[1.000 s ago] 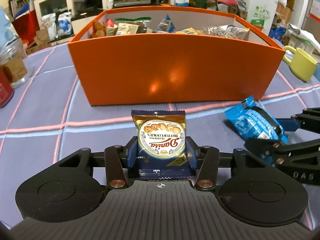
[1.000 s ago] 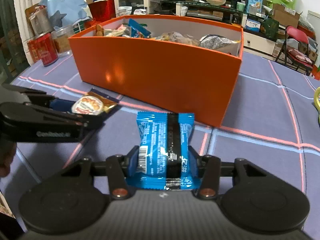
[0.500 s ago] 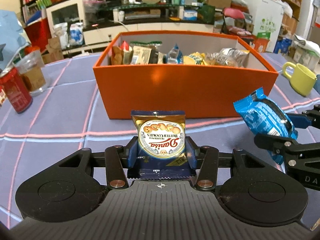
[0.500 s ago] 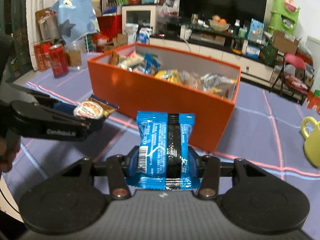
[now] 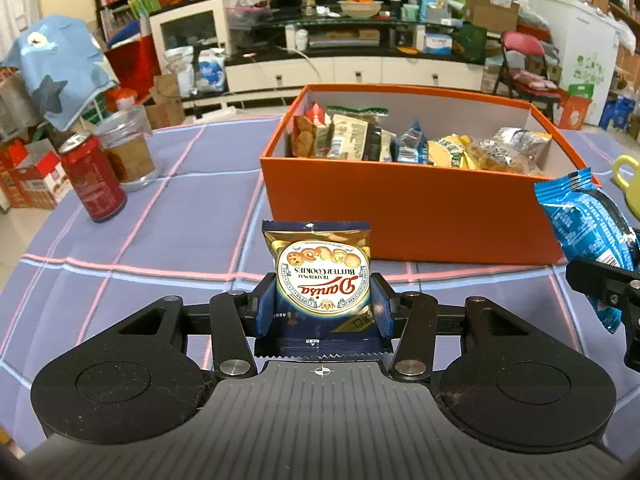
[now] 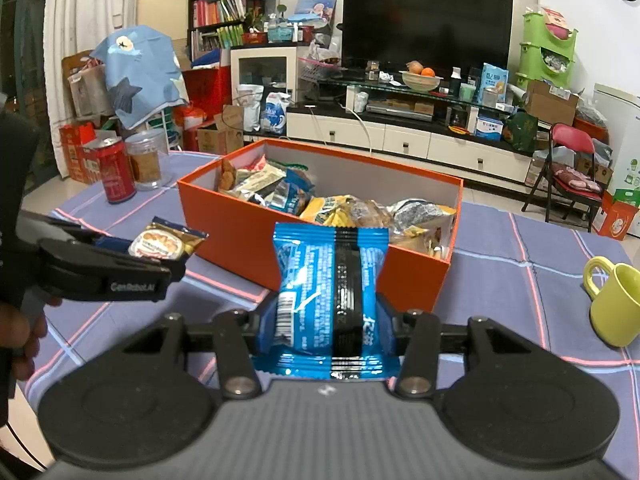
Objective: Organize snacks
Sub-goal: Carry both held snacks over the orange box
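My left gripper is shut on a Danisa butter cookie packet, held upright above the table, in front of the orange box. My right gripper is shut on a blue snack packet, also raised in front of the orange box. The box holds several snack packets. In the left wrist view the blue packet shows at the right edge. In the right wrist view the cookie packet shows at the left in the left gripper.
A red can and a glass jar stand at the table's left. A yellow mug stands at the right. The table has a purple cloth with pink lines. Room clutter lies beyond.
Both grippers have risen and pulled back from the box with their packets still held. The box's inside now shows from above.
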Available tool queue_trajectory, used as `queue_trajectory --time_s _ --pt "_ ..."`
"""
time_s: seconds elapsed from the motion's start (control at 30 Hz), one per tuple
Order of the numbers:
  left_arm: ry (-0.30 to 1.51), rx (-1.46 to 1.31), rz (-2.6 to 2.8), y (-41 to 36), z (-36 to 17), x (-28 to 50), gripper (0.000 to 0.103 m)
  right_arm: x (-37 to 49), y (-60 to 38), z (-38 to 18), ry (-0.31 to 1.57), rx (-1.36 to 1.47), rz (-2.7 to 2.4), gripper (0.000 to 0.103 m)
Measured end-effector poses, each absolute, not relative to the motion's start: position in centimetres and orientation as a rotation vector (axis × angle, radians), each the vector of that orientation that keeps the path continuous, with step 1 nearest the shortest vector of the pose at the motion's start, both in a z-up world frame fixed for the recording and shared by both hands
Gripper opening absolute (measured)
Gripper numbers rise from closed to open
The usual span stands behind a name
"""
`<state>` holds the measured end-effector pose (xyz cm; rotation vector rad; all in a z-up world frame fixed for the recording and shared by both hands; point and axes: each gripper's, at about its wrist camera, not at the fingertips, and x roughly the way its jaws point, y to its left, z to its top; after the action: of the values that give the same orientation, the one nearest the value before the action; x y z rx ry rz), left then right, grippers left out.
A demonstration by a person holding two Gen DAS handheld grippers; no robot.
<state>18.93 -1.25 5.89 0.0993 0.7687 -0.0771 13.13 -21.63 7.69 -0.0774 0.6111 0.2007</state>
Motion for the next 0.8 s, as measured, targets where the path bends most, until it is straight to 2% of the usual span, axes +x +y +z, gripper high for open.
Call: queue_trajectory --time_s 0.8 --pt "0.700 0.032 -0.059 -0.2 10.9 19.0 0.019 14.5 -21.4 11.9 0.568 0.004 0.129 0.049"
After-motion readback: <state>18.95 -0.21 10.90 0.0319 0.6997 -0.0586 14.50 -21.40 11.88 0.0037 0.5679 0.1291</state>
